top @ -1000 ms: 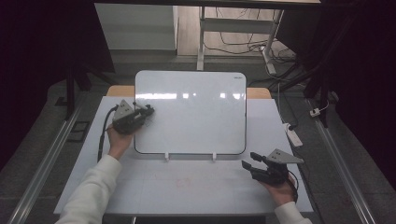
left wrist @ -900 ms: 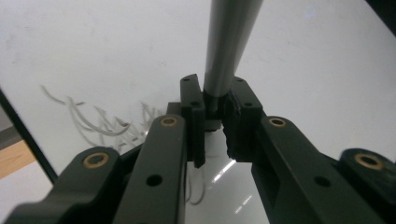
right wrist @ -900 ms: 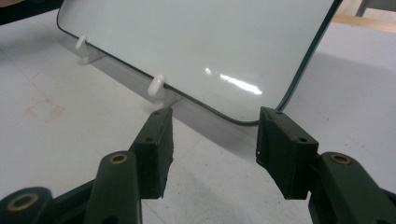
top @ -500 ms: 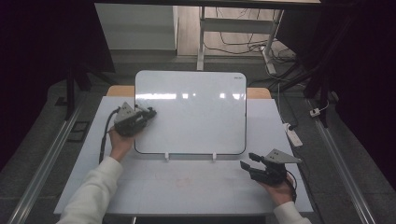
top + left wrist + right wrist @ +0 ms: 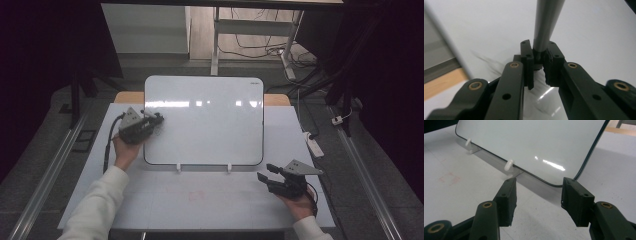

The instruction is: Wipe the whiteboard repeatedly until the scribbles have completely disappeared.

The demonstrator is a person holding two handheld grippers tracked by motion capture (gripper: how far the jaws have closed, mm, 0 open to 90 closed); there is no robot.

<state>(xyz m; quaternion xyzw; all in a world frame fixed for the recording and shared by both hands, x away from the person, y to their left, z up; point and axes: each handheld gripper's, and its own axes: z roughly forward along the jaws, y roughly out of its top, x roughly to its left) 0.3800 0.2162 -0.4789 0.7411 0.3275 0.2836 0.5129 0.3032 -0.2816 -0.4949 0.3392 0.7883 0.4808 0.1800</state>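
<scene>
White surface (image 5: 200,200) w/ propped whiteboard (image 5: 205,120): left hand-held gripper (image 5: 159,119) pinching slim marker (image 5: 546,27), rigid, slick; grip mid-barrel. Right hand-held gripper (image 5: 263,176) spread, below board.

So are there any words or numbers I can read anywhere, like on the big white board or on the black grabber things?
No text here can be read.
Glossy white board with a dark rim: a tiny dark mark near its top right corner, too small to read.
White tabletop: faint reddish smudges, not letters.
Black left gripper, shut on a grey tapered pen-like stick: no label.
Black right gripper, open: no label.
</scene>
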